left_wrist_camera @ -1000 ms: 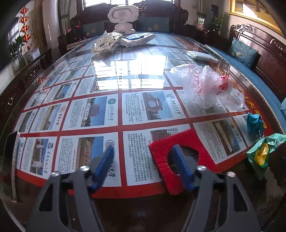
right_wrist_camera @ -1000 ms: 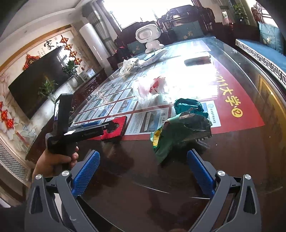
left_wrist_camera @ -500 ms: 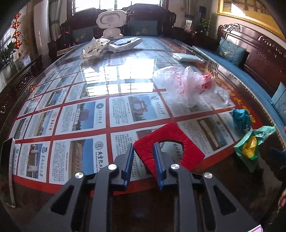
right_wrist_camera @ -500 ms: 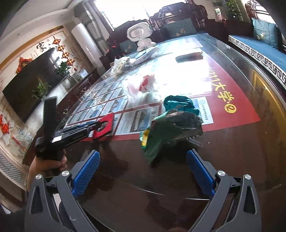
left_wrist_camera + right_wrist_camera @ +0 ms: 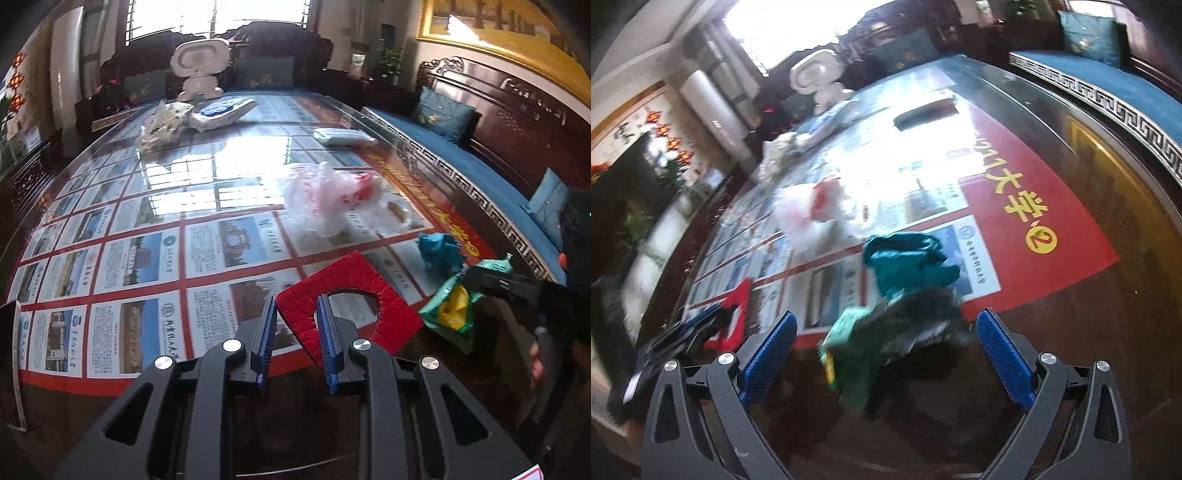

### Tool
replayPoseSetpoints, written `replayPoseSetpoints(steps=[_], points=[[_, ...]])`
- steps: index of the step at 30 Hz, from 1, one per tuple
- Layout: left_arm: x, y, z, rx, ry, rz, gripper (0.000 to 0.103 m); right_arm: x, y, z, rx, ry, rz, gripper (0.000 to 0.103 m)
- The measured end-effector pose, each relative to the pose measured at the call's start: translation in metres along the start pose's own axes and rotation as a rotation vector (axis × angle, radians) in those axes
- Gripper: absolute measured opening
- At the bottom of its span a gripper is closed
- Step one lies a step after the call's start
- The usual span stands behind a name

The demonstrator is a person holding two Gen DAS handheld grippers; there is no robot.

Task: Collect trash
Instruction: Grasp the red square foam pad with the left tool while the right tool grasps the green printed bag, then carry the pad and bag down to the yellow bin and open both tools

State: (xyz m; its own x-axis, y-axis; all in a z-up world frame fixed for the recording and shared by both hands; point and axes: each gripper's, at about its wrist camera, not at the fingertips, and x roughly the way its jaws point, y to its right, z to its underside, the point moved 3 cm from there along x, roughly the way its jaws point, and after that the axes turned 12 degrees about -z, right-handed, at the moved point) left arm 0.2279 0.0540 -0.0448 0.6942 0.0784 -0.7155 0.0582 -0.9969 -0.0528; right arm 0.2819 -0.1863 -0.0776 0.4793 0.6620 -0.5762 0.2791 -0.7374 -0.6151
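My left gripper [image 5: 295, 325] is shut on the near edge of a red cloth piece with a round hole [image 5: 354, 295] and holds it just above the glass table. The red piece also shows in the right wrist view [image 5: 737, 314]. My right gripper [image 5: 886, 350] is open, its fingers either side of a green and yellow snack wrapper [image 5: 857, 354] on the table; it also shows in the left wrist view [image 5: 448, 310]. A crumpled teal wrapper [image 5: 908, 262] lies just beyond it. A white and red plastic bag [image 5: 332, 199] lies farther back.
The glass table [image 5: 147, 258] covers printed posters. Crumpled white paper [image 5: 162, 122], a blue and white package [image 5: 221, 112] and a flat white packet [image 5: 343, 136] lie at the far end by a white robot figure [image 5: 199, 70]. A wooden sofa with blue cushions [image 5: 480, 162] lines the right side.
My left gripper closed on the red cloth piece and lifted its edge. My right gripper moved in over the green wrapper, staying open.
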Motion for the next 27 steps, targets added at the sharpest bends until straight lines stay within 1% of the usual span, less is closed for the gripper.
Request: replayPoseSetpoints(steps=[1,3,4,5,6,8,11,14,18,24,27], points=[[-0.001,0.002,0.0,0.005,0.001,0.009,0.024,0.002,0.001,0.0,-0.002,-0.005,0.01,0.093],[-0.003,0.005,0.001,0.013,0.005,0.015,0.024,0.004,0.0,-0.001,-0.027,0.0,0.019,0.081],[-0.004,0.006,0.001,0.017,0.006,0.019,0.024,0.005,-0.001,0.001,-0.048,-0.01,0.011,0.066],[-0.004,0.007,0.002,0.017,0.006,0.021,0.024,0.006,-0.002,0.003,-0.064,-0.015,0.005,0.06],[-0.005,0.007,0.002,0.018,0.007,0.023,0.024,0.004,-0.002,0.005,-0.074,-0.011,0.004,0.058],[-0.006,0.008,0.004,0.021,0.006,0.031,0.024,0.001,-0.002,0.01,-0.089,-0.007,-0.01,0.045],[-0.01,0.011,0.006,0.018,0.01,0.05,0.024,-0.006,-0.004,0.015,-0.113,0.01,-0.014,0.035],[-0.017,0.015,0.011,0.012,0.011,0.08,0.024,-0.014,-0.008,0.024,-0.157,0.029,-0.014,0.032],[-0.03,0.021,0.021,0.027,0.014,0.105,0.024,-0.029,-0.016,0.038,-0.196,0.034,-0.033,0.032],[-0.064,0.035,0.053,0.067,0.011,0.162,0.024,-0.065,-0.041,0.06,-0.262,0.055,-0.052,0.032],[-0.08,0.038,0.07,0.079,0.001,0.192,0.024,-0.089,-0.055,0.076,-0.29,0.06,-0.08,0.032]])
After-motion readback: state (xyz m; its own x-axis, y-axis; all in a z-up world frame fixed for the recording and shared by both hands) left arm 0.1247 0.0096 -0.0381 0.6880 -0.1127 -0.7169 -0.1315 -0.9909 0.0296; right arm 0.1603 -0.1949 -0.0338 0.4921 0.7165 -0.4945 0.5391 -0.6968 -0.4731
